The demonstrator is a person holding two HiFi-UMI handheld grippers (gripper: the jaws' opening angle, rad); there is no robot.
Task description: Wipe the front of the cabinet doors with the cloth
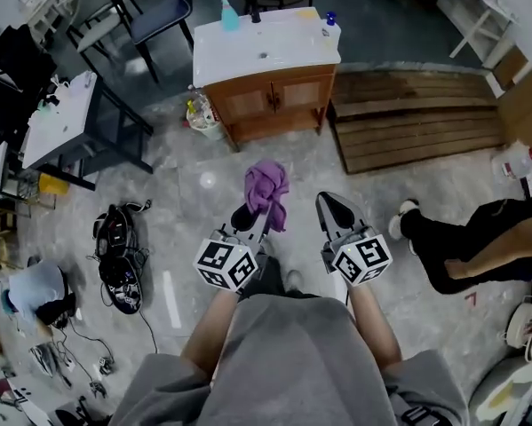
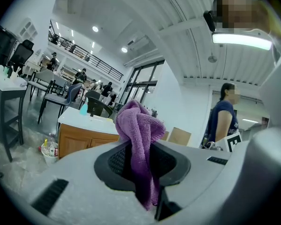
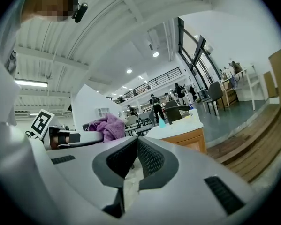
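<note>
A wooden cabinet (image 1: 270,100) with two doors and a white top stands on the floor well ahead of me, some way beyond both grippers. My left gripper (image 1: 250,216) is shut on a purple cloth (image 1: 267,192), which bunches up above its jaws. In the left gripper view the purple cloth (image 2: 139,137) hangs pinched between the dark pads, with the cabinet (image 2: 81,139) low at the left behind it. My right gripper (image 1: 335,208) is held beside the left one, shut and holding nothing. The right gripper view shows the cabinet (image 3: 185,136) ahead and the cloth (image 3: 107,125) at its left.
A wooden pallet (image 1: 416,118) lies right of the cabinet. A bucket of bottles (image 1: 203,118) sits at its left corner. A person's legs (image 1: 461,238) stretch in from the right. A table (image 1: 61,118) and bags (image 1: 119,256) are at the left. A teal bottle (image 1: 228,14) stands on the cabinet top.
</note>
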